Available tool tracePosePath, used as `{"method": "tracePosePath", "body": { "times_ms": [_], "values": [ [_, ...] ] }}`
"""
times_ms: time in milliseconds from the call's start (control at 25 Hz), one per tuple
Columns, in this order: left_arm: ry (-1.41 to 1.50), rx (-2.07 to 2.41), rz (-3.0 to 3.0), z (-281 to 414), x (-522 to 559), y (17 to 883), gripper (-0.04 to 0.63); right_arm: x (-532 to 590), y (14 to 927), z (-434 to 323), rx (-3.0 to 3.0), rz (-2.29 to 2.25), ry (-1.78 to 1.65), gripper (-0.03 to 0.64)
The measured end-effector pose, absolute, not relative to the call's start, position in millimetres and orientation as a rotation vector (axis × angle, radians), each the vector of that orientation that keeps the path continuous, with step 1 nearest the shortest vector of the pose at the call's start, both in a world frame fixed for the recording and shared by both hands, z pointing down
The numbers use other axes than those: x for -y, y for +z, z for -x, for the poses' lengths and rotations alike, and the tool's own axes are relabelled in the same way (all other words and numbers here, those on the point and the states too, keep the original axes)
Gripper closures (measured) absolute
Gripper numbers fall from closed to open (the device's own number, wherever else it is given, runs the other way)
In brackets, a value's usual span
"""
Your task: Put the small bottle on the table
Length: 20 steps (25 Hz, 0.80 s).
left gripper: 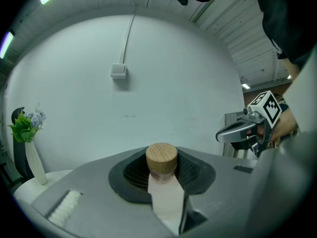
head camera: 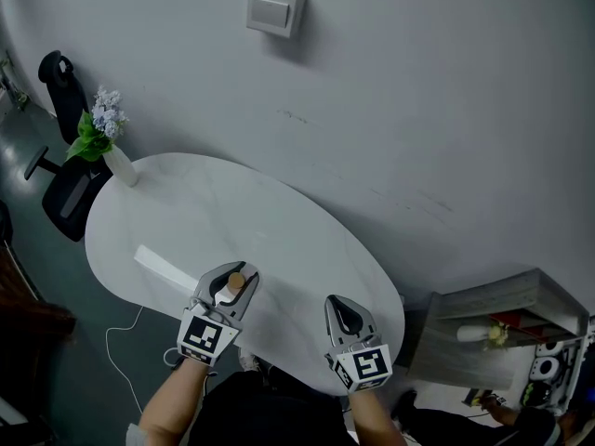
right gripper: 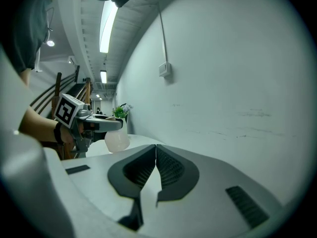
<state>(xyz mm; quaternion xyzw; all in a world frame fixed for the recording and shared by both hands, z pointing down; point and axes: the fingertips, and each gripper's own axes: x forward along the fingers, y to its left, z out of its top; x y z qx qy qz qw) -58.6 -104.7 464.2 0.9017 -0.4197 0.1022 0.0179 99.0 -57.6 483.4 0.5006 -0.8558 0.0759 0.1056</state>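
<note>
One small bottle (left gripper: pixel 165 198) sits clamped in the left gripper (head camera: pixel 232 275), over the table's (head camera: pixel 232 207) near edge.
Its tan cap (left gripper: pixel 161 157) pokes up past the jaws, which press on the pale bottle near its top. The right gripper (right gripper: pixel 154 163) hangs nearby along the same near edge, jaws closed together on nothing. A vase of flowers (head camera: pixel 119 163) stands at the table's far left edge, well apart.

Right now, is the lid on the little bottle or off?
On. A round wooden cap sits on the neck of the small bottle, which the left gripper holds between its fingers.
</note>
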Motion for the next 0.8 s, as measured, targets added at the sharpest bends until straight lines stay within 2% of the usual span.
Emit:
{"method": "tracePosePath", "body": {
  "times_ms": [800],
  "values": [
    [0.418,1.247,-2.786,37.0,151.3,537.1,0.486,52.5,488.5,-106.5,2.477,-1.491,0.235,0.611]
  ]
}}
